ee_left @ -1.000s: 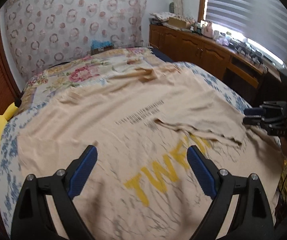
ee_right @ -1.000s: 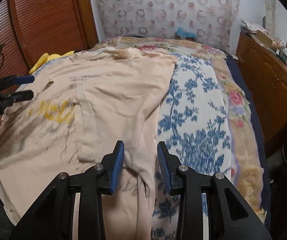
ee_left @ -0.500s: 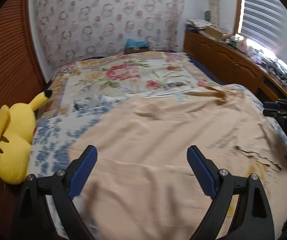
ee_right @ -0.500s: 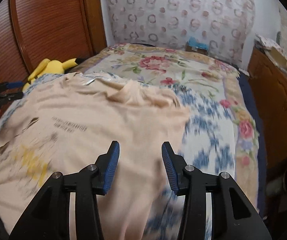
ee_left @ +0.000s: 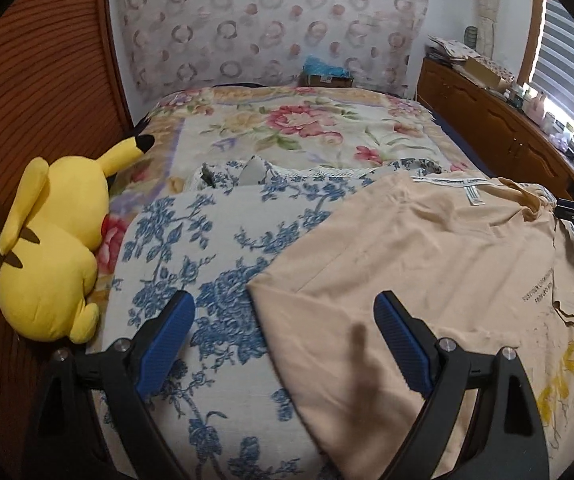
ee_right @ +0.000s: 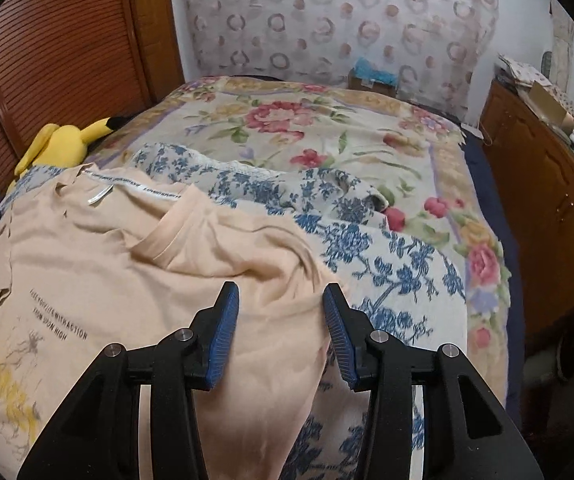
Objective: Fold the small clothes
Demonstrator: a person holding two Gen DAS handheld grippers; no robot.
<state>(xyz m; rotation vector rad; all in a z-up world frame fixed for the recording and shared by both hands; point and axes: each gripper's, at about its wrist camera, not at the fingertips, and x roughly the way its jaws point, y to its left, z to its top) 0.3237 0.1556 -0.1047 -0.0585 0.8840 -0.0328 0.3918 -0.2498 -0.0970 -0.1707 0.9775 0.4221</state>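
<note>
Both views have shifted since a second ago: your left claw (ee_left: 283, 340) was over the yellow print in the middle of the t-shirt (ee_left: 427, 264), now it sits over the shirt's left sleeve edge, near the bed's left side. Spread wide, nothing between the pads. Your right claw (ee_right: 281, 332) was at the shirt's folded side low on the bed; now it's over the shoulder by the collar (ee_right: 167, 236), toward the bed's right side. Jaws about half apart, wider than a second ago, pads not pressing on cloth.

T-shirt lies flat on the blue floral bedsheet (ee_left: 207, 248), neck toward the headboard end, label strip (ee_right: 135, 186) showing inside the neckline. The text print (ee_right: 59, 320) and the yellow print (ee_right: 3, 392) lie on its front.

Around: yellow plush toy (ee_left: 51, 248) at the bed's left edge, just beside the sheet, clear of the shirt. Floral blanket (ee_right: 327, 128) covers the head end. Wooden cabinet (ee_right: 547, 184) along the right, well apart. Nothing lies on the shirt.
</note>
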